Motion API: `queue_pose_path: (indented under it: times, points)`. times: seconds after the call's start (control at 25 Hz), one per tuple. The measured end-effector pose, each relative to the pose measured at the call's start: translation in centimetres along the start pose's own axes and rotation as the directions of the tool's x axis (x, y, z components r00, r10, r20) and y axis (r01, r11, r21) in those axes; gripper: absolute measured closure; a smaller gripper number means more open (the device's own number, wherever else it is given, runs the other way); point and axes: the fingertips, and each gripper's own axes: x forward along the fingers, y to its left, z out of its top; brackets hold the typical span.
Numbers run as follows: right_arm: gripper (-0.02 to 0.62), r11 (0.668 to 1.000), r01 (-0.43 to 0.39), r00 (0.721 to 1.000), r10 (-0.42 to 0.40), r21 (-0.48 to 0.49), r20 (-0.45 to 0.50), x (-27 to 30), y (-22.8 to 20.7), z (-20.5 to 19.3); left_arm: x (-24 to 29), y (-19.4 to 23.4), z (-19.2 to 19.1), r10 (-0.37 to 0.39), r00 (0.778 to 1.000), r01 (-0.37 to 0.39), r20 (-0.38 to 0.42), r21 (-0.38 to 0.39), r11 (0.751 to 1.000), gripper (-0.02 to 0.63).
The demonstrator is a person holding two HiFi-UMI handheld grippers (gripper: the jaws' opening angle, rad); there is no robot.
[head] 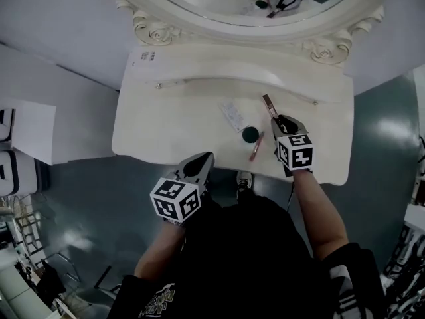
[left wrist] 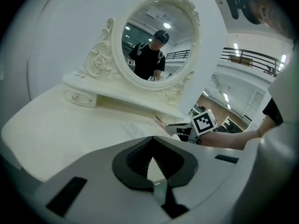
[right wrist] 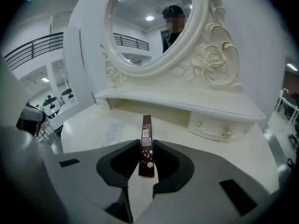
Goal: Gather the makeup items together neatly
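Note:
In the right gripper view, my right gripper [right wrist: 146, 158] is shut on a slim dark-brown makeup box [right wrist: 146, 141] that sticks out ahead of the jaws. In the head view the box [head: 269, 105] hangs over the white vanity top [head: 166, 125] at right of centre, in the right gripper [head: 281, 121]. Just to its left lie a dark round compact [head: 250, 135], a pink pencil [head: 256, 147] and a flat white packet [head: 232, 116]. My left gripper [head: 200, 164] hovers at the table's front edge, its jaws [left wrist: 153, 168] shut with nothing between them.
An oval mirror [head: 252, 2] in an ornate cream frame stands at the back of the vanity. Under it runs a shelf with a small drawer [right wrist: 219, 127]. A paper tag [head: 147, 56] lies at the back left. Grey floor surrounds the table.

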Motion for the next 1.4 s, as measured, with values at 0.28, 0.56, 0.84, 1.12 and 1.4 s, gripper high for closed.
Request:
queue_pose_path:
  times: [0.28, 0.56, 0.84, 1.12, 1.4]
  points:
    - [0.497, 0.965, 0.196, 0.981, -0.194, 0.173, -0.027, -4.7, -3.9, -5.3, 1.4, -1.0, 1.3, -0.122, 0.989, 0.129, -0.080, 0.088, 0.988, 0.598]
    - [0.497, 0.906, 0.317, 0.948, -0.312, 0.282, -0.061, -6.1, -6.2, -8.5, 1.6, -1.0, 0.7, -0.157, 0.977, 0.174, -0.142, 0.113, 0.978, 0.598]
    - [0.497, 0.863, 0.394, 0.917, -0.389, 0.316, -0.083, -5.5, -6.6, -9.4, 1.1, -0.5, 0.3, -0.167, 0.971, 0.189, -0.171, 0.125, 0.974, 0.598]
    - [0.491, 0.854, 0.420, 0.906, -0.413, 0.309, -0.091, -5.3, -6.5, -9.4, 0.4, 0.6, 0.4, -0.174, 0.967, 0.200, -0.186, 0.130, 0.971, 0.598]
    - [0.448, 0.844, 0.443, 0.890, -0.455, 0.302, -0.034, -7.4, -4.4, -7.2, -0.3, 1.3, 1.0, -0.206, 0.960, 0.235, -0.191, 0.142, 0.962, 0.598]
